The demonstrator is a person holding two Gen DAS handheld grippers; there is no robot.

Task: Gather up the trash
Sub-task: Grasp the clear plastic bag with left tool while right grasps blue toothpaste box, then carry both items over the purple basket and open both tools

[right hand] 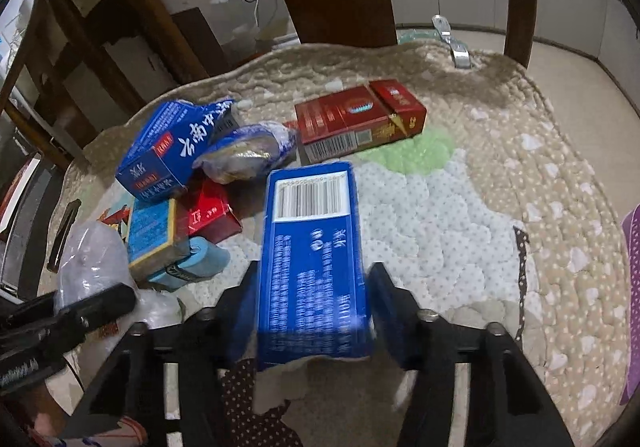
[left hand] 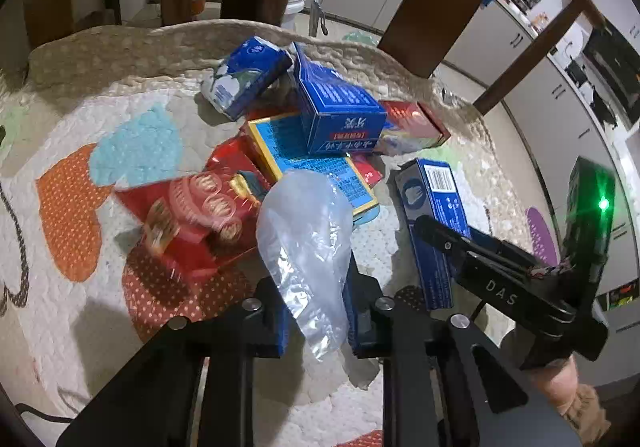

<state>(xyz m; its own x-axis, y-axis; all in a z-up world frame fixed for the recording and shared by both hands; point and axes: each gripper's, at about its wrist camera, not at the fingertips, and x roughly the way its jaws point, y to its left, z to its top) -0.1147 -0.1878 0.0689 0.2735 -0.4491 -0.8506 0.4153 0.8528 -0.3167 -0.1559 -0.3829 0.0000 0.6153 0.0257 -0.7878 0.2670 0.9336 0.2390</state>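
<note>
Left gripper point(left hand: 316, 311): clamped on clear plastic bag point(left hand: 304, 243), held above quilted mat point(left hand: 80, 307).
Right gripper point(right hand: 312, 311): jaws around long blue box point(right hand: 312, 259); contact unclear.
Trash pile point(left hand: 320, 127): boxes heaped mid-mat beside both.

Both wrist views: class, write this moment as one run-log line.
left gripper: shut on clear plastic bag | right gripper: jaws around long blue box, contact unclear | trash pile: on quilted mat
</note>
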